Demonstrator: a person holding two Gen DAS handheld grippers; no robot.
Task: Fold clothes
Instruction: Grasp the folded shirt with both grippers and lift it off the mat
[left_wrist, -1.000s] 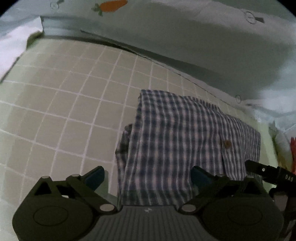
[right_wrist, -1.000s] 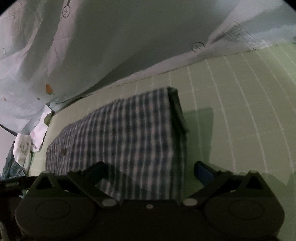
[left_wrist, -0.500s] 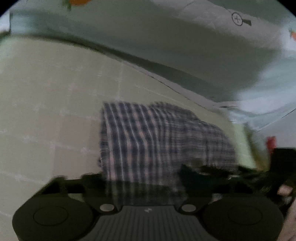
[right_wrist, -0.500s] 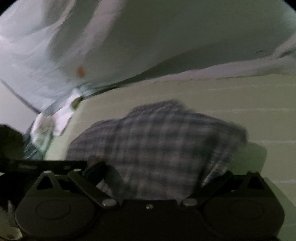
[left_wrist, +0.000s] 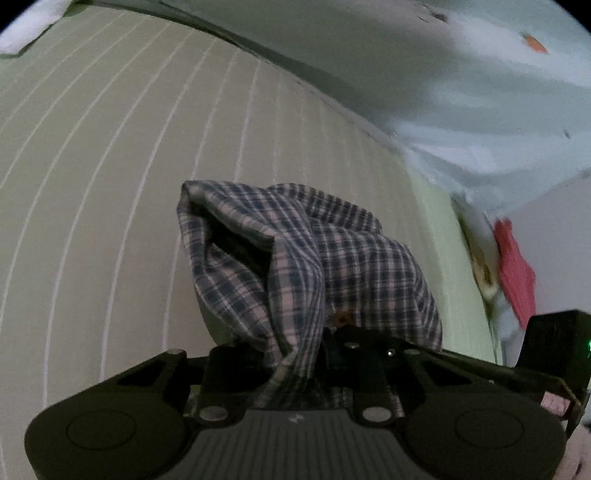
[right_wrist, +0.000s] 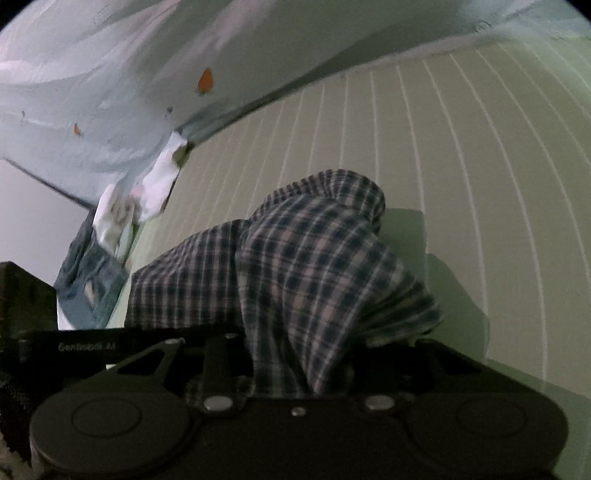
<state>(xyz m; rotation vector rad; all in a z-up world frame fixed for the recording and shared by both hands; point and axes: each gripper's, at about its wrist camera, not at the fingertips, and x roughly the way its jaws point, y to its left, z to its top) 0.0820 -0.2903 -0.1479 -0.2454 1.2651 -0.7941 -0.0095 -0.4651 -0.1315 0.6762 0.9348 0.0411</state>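
I hold a folded plaid shirt (left_wrist: 306, 266) by its near edge with both grippers, above a pale green gridded mat (left_wrist: 110, 166). My left gripper (left_wrist: 295, 363) is closing its jaws, with bunched cloth between them; my right gripper (right_wrist: 295, 369) is closing likewise on the shirt's other near corner. The fabric rises from both grips and sags in the middle, its far end apparently resting on the mat.

I judge this the carrying step: the fold looks done and the bundle is being lifted. Next I need firm, even grips and matched hands, so the folds do not slip open, perhaps towards the heap of clothes (right_wrist: 110, 236) at the mat's edge.
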